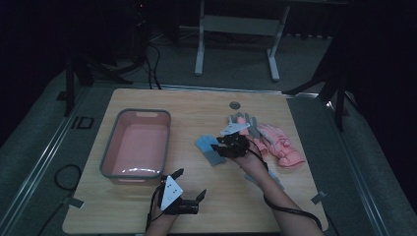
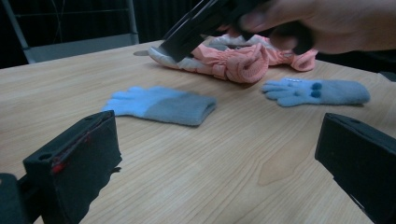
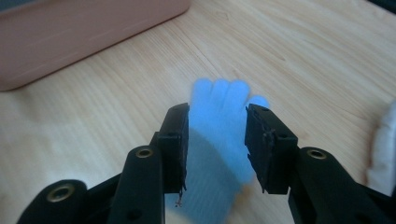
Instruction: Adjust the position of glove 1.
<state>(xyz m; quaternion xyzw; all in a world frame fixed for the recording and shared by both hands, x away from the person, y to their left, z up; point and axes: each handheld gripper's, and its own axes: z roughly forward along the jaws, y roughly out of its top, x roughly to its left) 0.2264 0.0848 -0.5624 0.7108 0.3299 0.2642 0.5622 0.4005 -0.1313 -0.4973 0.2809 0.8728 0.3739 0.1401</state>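
Pink bin [image 1: 136,143]: far side of the left gripper [image 1: 189,186], jaws wide apart, empty.
Pink gloves [image 1: 282,144]: beyond the right gripper [image 3: 217,140].
Blue glove [image 3: 219,126]: flat under the right gripper's parted jaws, unclamped. Likely light, soft, floppy knit; pinch mid-palm or cuff.

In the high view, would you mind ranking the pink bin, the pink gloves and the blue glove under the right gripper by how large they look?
1. Pink bin, clearly largest.
2. Pink gloves, a bunched pile beside the grey glove.
3. Blue glove, smallest, though the right gripper covers part of it, so its true extent is unsure.
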